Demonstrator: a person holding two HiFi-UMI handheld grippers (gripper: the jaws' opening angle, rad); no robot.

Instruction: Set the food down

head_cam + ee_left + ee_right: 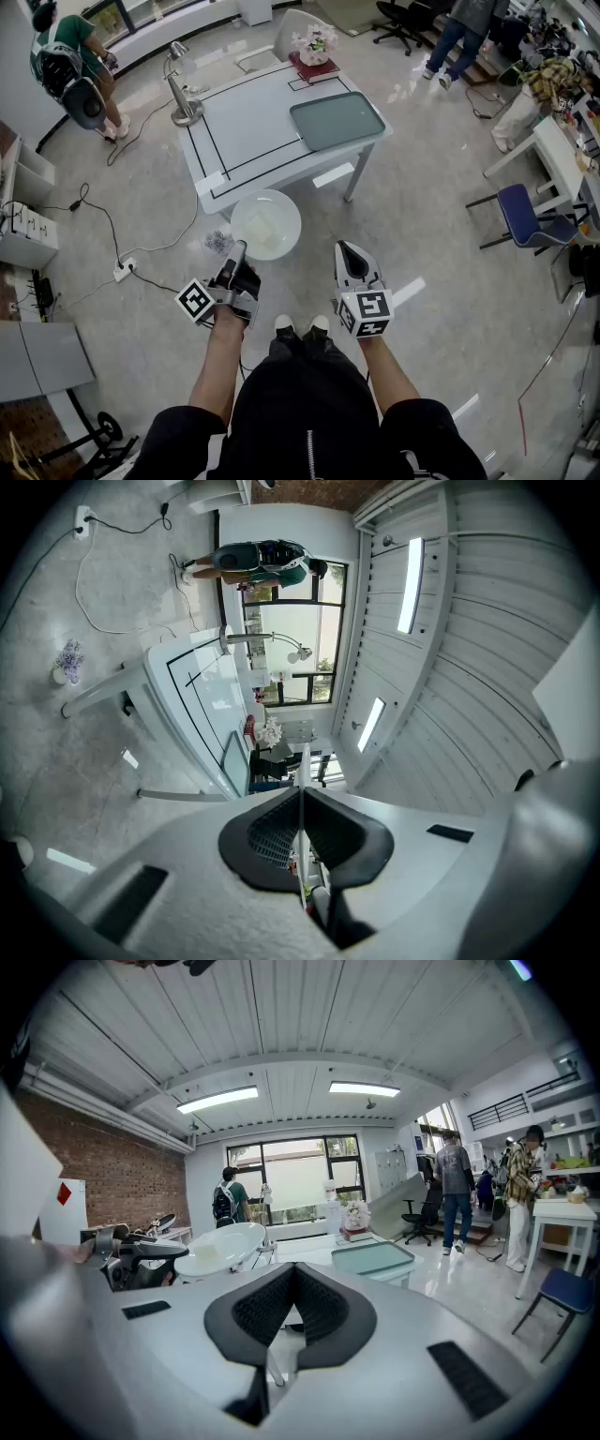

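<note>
From the head view, my left gripper (236,251) pinches the near rim of a white plate (284,208) held above the floor, short of the table (253,141). A pale block of food (263,225) rests in it, and the right gripper (345,248) hangs beside. The left gripper view shows the pads pressed onto the thin rim, edge-on. The right gripper view shows its jaws pressed together on nothing. I judge the plate stiff, glossy, breakable and tip-prone from one edge, and the food loose. A second hold on the opposite rim would steady it.
</note>
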